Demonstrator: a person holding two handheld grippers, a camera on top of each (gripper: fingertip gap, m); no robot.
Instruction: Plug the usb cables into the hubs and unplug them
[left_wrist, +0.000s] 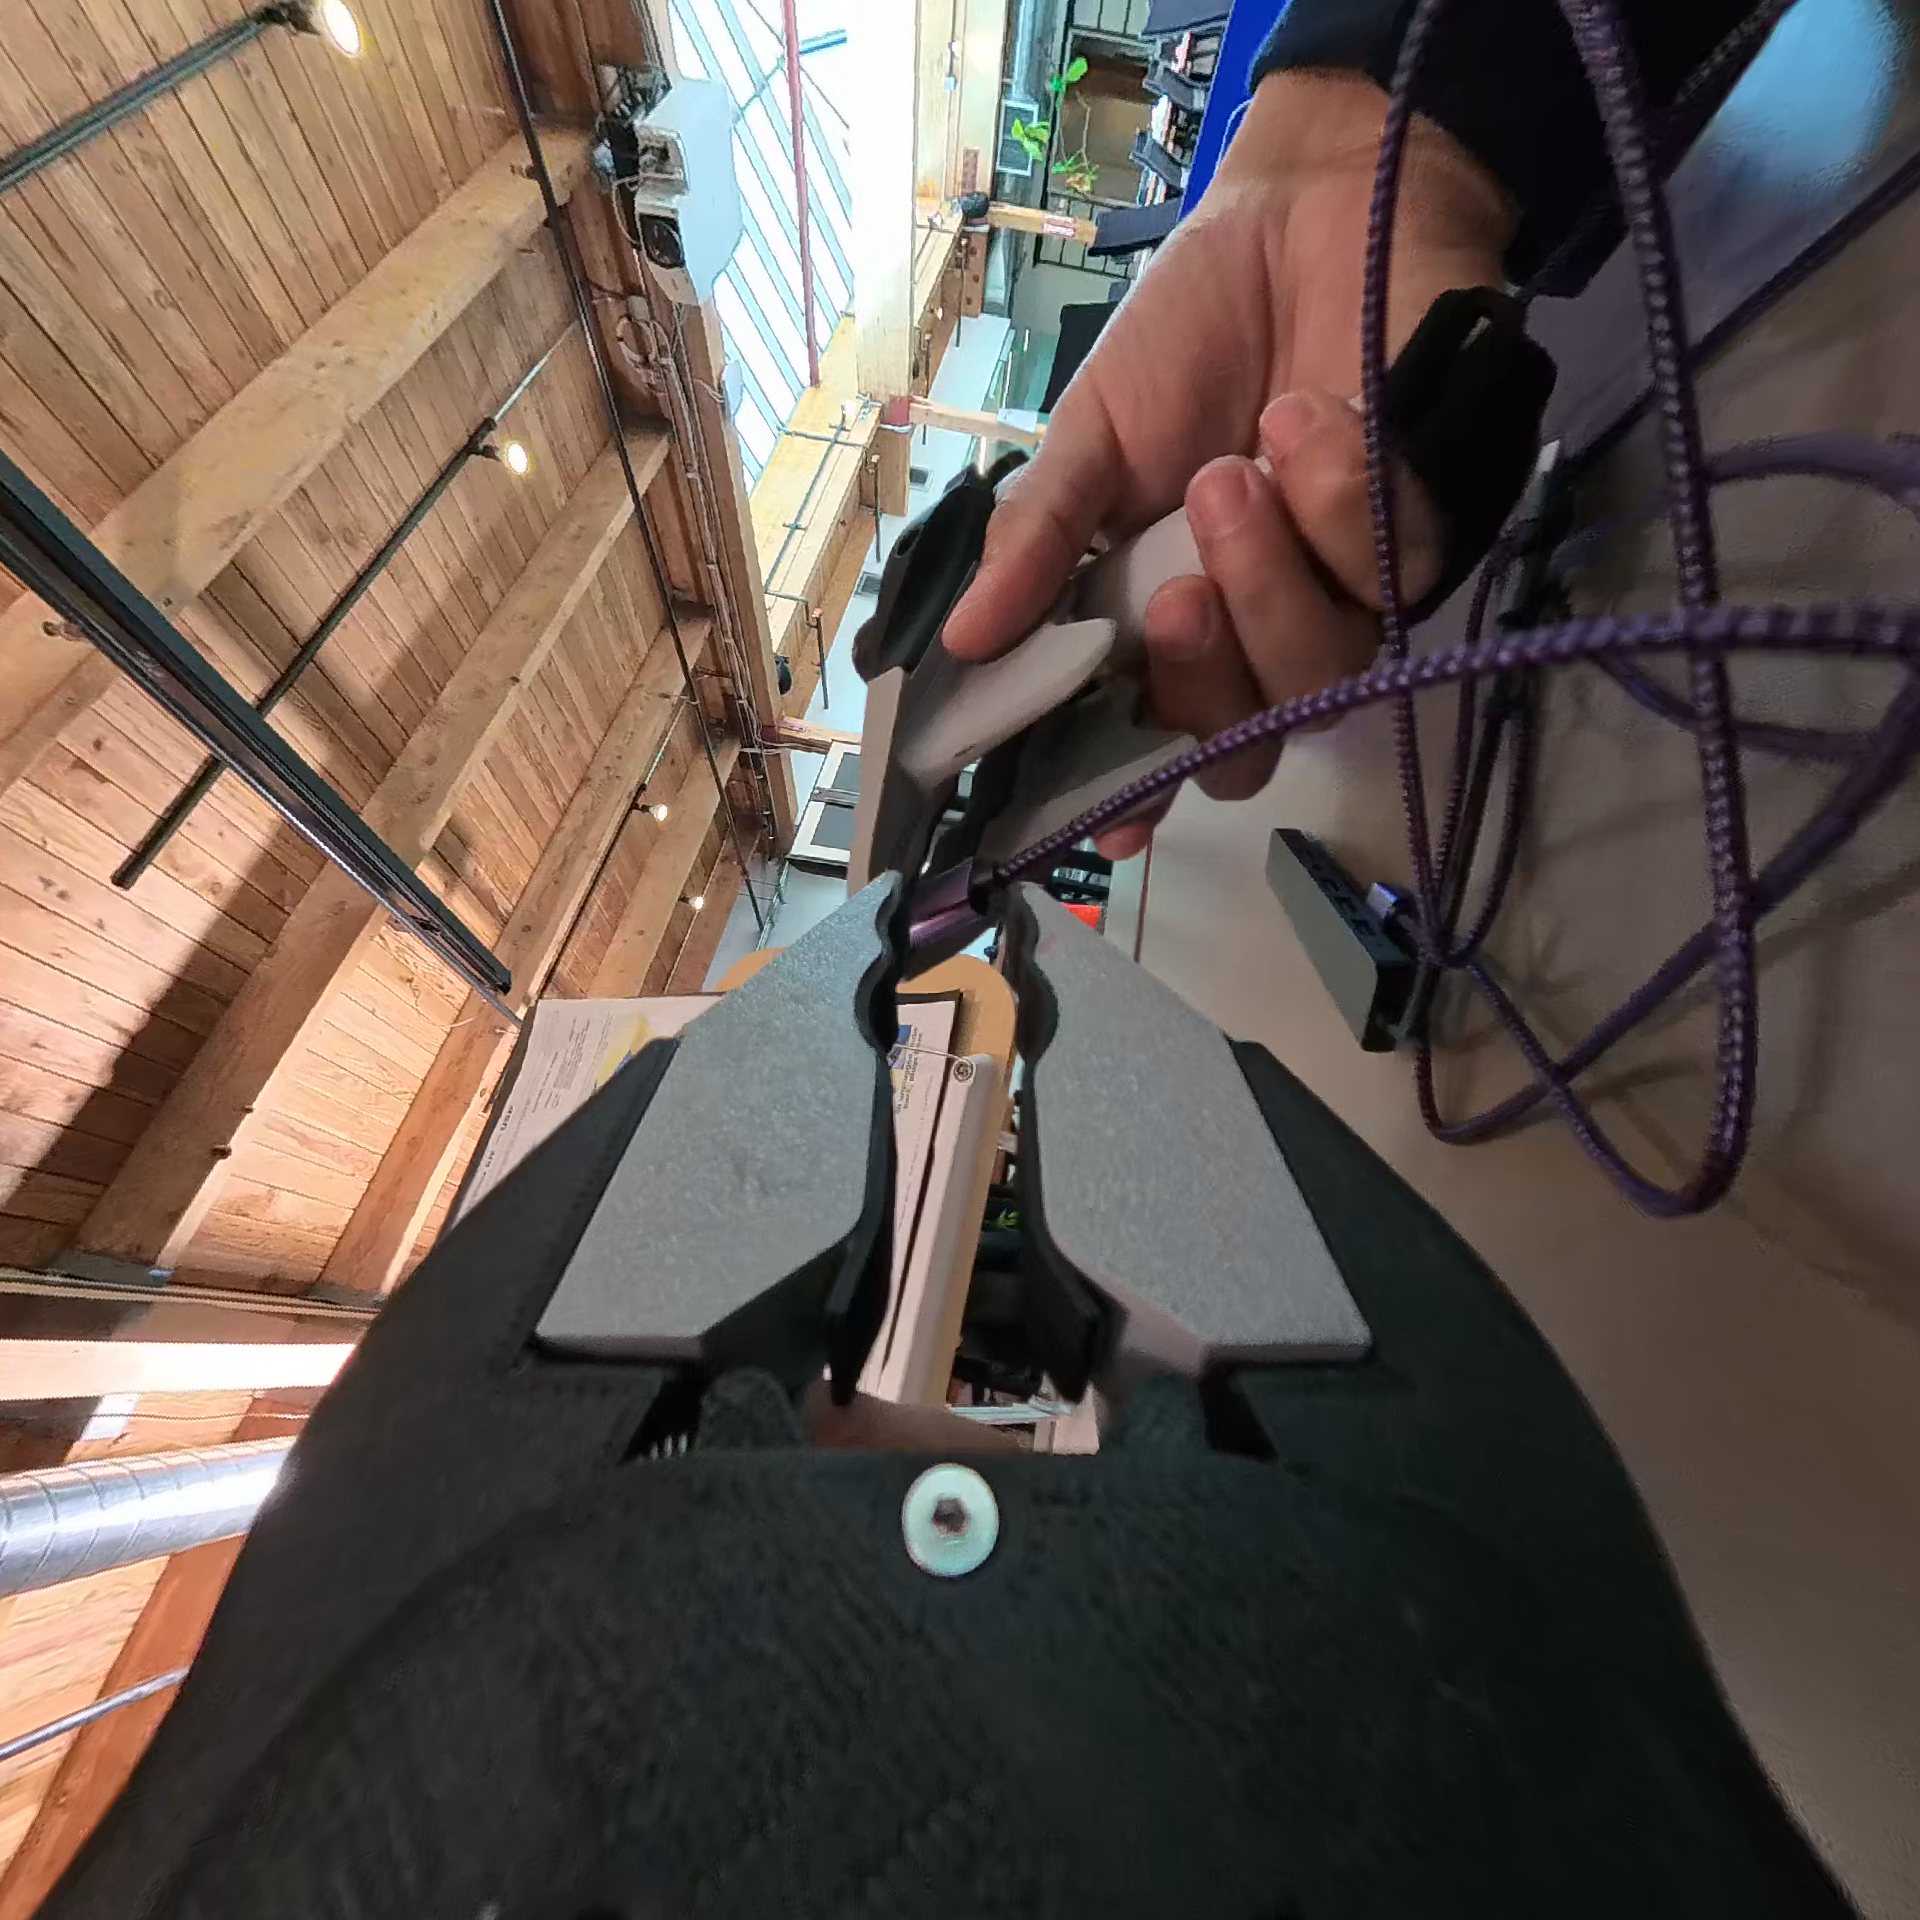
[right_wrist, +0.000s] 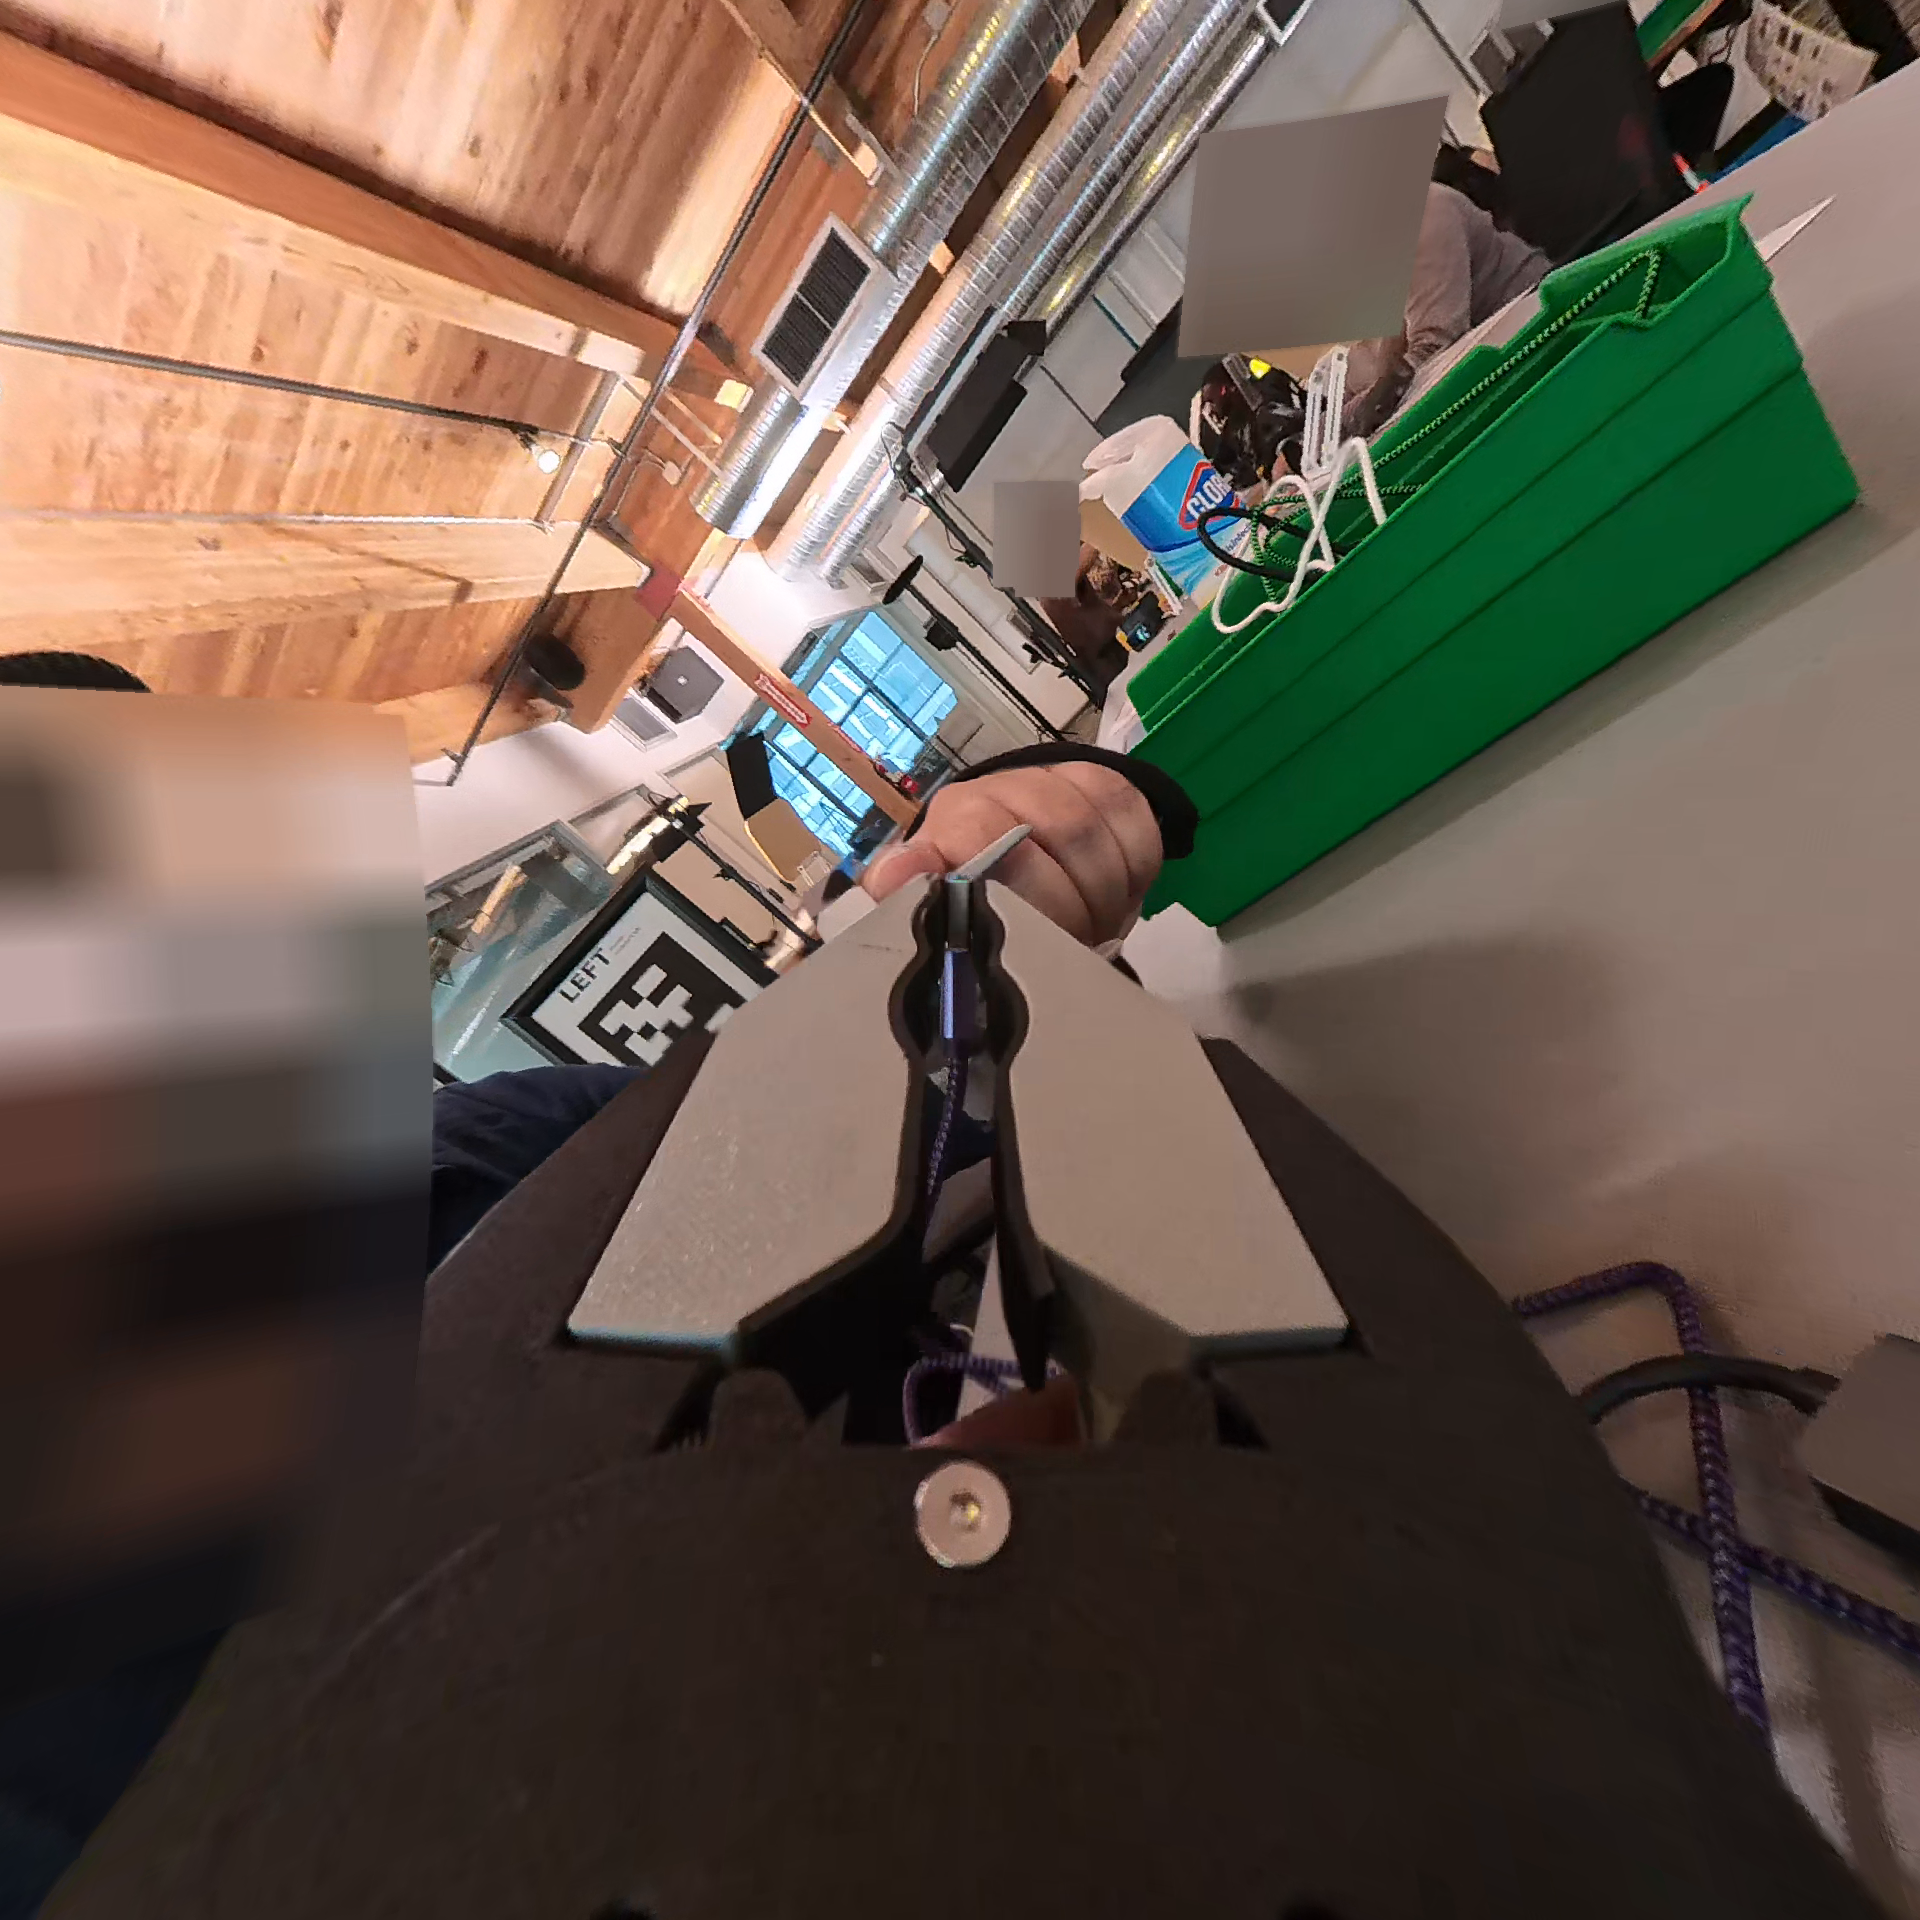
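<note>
My right gripper (right_wrist: 961, 914) clamps the purple plug (right_wrist: 958, 1003); my left gripper (left_wrist: 951, 914) pinches its tip, jaws narrowed, reorienting it before the hub (left_wrist: 1340, 940).

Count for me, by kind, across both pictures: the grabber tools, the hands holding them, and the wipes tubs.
Grippers: 2, the left gripper and the right gripper, which is shut on a purple plug.
Hands: 2, the right hand and the left hand.
Wipes tubs: 1, the wipes tub.
Total: 5.
</note>
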